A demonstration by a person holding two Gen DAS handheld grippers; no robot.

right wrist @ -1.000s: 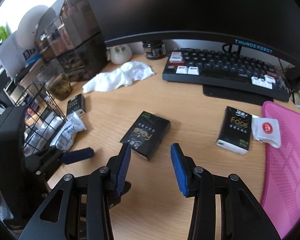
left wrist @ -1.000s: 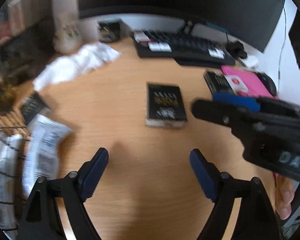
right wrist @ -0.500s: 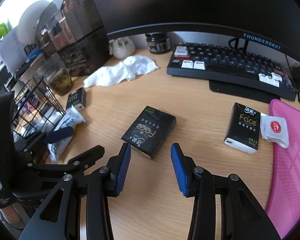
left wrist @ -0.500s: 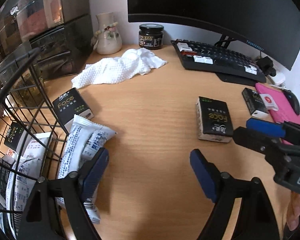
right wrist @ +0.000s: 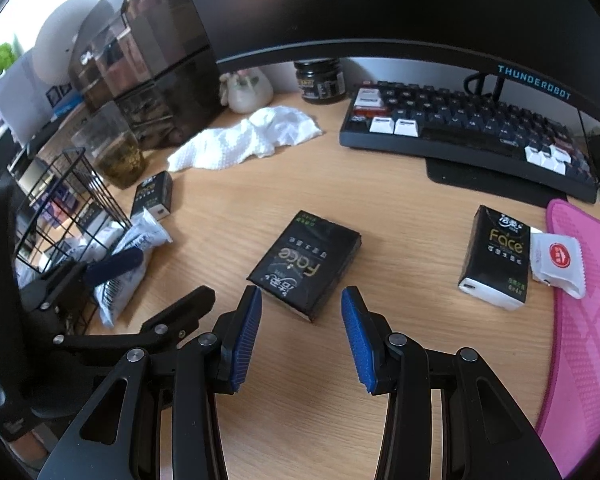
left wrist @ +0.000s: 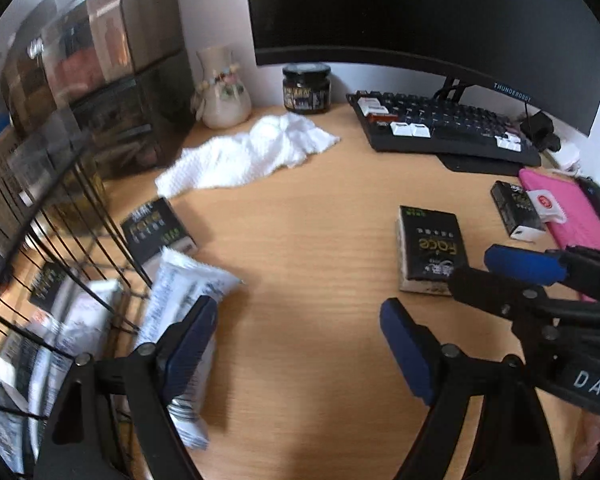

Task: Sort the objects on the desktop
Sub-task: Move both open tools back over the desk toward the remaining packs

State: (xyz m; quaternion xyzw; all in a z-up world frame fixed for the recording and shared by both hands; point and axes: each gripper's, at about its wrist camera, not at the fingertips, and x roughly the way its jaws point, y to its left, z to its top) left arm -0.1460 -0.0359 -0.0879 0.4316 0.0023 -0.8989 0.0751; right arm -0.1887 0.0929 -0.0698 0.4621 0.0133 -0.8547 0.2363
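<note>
Jaws spread wide and empty on both grippers. Right gripper [right wrist: 300, 336] poised just short of black Face tissue pack [right wrist: 306, 264], lying flat mid-desk [right wrist: 400, 240]. Left gripper [left wrist: 300, 352] near white snack packet [left wrist: 184, 320] beside wire basket [left wrist: 60, 240]. Best to straddle the pack's narrower sides, lower until pads flank it, then close squarely. Left view alone shows the basket's contents; right view alone shows second tissue pack [right wrist: 496, 260] label clearly.

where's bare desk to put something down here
Bare wood lies between the white crumpled cloth, the black keyboard and the middle black tissue pack. It is crowded beside the black wire basket and along the pink mat.
</note>
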